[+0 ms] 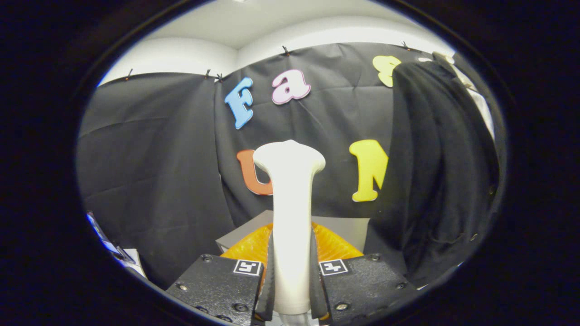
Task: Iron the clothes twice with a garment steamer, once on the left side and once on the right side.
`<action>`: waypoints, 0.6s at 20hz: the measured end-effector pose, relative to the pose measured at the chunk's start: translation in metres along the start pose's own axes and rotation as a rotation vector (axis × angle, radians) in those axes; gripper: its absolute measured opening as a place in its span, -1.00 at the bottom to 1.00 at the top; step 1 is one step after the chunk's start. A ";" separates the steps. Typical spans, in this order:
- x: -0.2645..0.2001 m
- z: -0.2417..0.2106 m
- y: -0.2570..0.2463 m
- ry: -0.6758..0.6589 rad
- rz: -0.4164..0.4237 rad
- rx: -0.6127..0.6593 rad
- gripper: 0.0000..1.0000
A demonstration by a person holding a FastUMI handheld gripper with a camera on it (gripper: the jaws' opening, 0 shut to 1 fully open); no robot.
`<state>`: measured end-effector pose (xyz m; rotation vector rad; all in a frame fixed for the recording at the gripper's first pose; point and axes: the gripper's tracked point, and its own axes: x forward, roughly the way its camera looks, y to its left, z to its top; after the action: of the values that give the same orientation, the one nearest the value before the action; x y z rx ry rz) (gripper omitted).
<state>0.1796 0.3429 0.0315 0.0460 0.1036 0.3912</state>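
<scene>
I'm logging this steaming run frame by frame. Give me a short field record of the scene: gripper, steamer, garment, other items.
gripper: shut on the steamer, both fingers pressing its handle
steamer: white, upright between the fingers, flared head on top, facing away toward the wall
garment: dark, hanging to the right of the steamer, beyond the fingers
steamer to garment: apart, head not on the cloth
orange item: ribbed and translucent, just behind the handle; what it is I cannot tell
grey box: behind the orange item
task stage: steamer in hand, no pass under way
</scene>
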 end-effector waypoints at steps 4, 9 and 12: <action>-0.057 0.004 -0.038 -0.089 -0.094 -0.028 -0.33; -0.117 0.024 -0.091 -0.111 -0.186 -0.055 -0.33; -0.149 0.050 -0.121 -0.168 -0.243 -0.086 -0.34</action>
<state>0.0943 0.1727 0.0868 -0.0192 -0.0735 0.1480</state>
